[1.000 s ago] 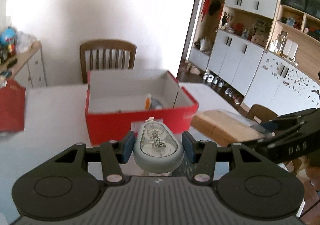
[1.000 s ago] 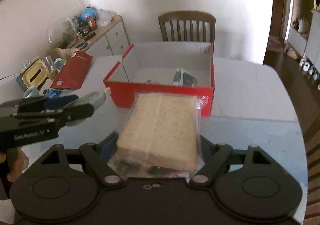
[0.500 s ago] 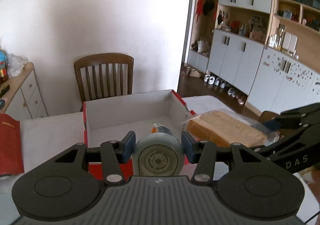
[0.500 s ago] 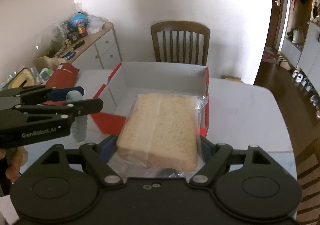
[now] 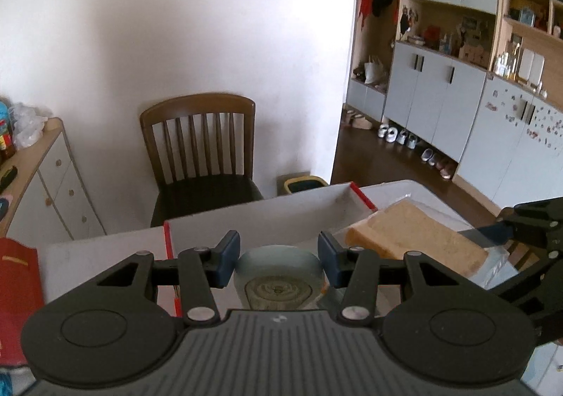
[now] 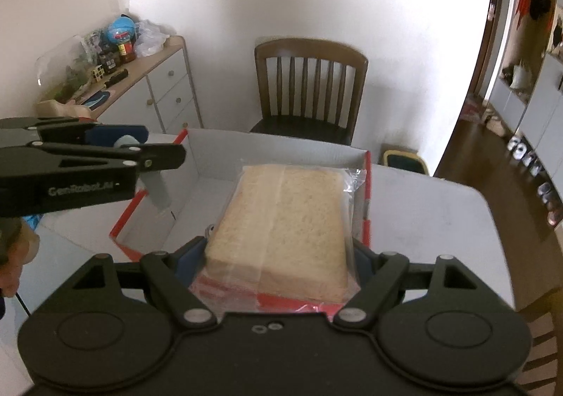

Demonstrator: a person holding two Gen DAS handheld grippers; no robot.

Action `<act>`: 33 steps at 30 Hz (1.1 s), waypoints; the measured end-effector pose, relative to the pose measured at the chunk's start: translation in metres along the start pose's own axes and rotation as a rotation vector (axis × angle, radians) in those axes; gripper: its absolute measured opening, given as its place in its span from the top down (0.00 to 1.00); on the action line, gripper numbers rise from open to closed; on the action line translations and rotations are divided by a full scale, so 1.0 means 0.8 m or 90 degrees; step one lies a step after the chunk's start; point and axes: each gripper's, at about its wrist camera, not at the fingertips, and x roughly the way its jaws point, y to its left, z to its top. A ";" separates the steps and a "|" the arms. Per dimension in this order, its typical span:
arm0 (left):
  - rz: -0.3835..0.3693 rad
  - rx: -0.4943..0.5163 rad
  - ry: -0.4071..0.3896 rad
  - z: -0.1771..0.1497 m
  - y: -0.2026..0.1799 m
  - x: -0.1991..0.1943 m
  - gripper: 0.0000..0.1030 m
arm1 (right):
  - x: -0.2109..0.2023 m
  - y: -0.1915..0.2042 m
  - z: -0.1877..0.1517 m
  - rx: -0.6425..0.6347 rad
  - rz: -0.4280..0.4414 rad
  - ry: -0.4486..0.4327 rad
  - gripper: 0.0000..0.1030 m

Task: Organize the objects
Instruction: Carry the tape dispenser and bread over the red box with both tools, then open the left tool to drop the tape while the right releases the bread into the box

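Observation:
A red shoebox with a white inside lies open on the table, right under both grippers. My left gripper is shut on a pale grey-blue oval case, which hangs down over the box's left part. The right wrist view shows that left gripper and the case above the box's left wall. My right gripper is shut on a bagged loaf of sliced bread, held flat over the box on its right side. The bread also shows at the right of the left wrist view.
A wooden chair stands behind the white table. A sideboard with bottles and clutter runs along the left wall. A red lid lies left of the box. A small bin sits on the floor.
Both grippers have moved forward from in front of the box to above it. The case has tipped from lying flat to hanging nose down. The bread now covers the box's right half.

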 end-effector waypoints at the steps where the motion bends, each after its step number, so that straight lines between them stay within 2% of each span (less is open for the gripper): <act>1: 0.004 0.005 0.005 0.003 0.002 0.008 0.54 | 0.008 -0.001 0.002 0.003 0.004 0.005 0.21; 5: 0.011 0.011 0.030 0.004 0.010 0.043 0.55 | 0.038 0.002 0.006 -0.013 -0.010 0.023 0.21; 7: 0.010 0.008 0.041 0.003 0.016 0.059 0.63 | 0.052 0.003 0.007 -0.018 -0.016 0.032 0.21; 16: 0.006 -0.002 0.111 -0.019 0.032 0.120 0.63 | 0.106 0.005 0.009 -0.025 -0.029 0.069 0.21; 22: -0.004 -0.026 0.141 -0.033 0.041 0.141 0.63 | 0.131 0.005 0.001 -0.035 -0.040 0.091 0.21; 30: -0.007 -0.050 0.170 -0.046 0.047 0.157 0.63 | 0.148 0.023 -0.009 -0.079 -0.021 0.113 0.20; 33: -0.013 -0.067 0.167 -0.047 0.050 0.155 0.54 | 0.144 0.020 -0.009 -0.066 -0.020 0.103 0.17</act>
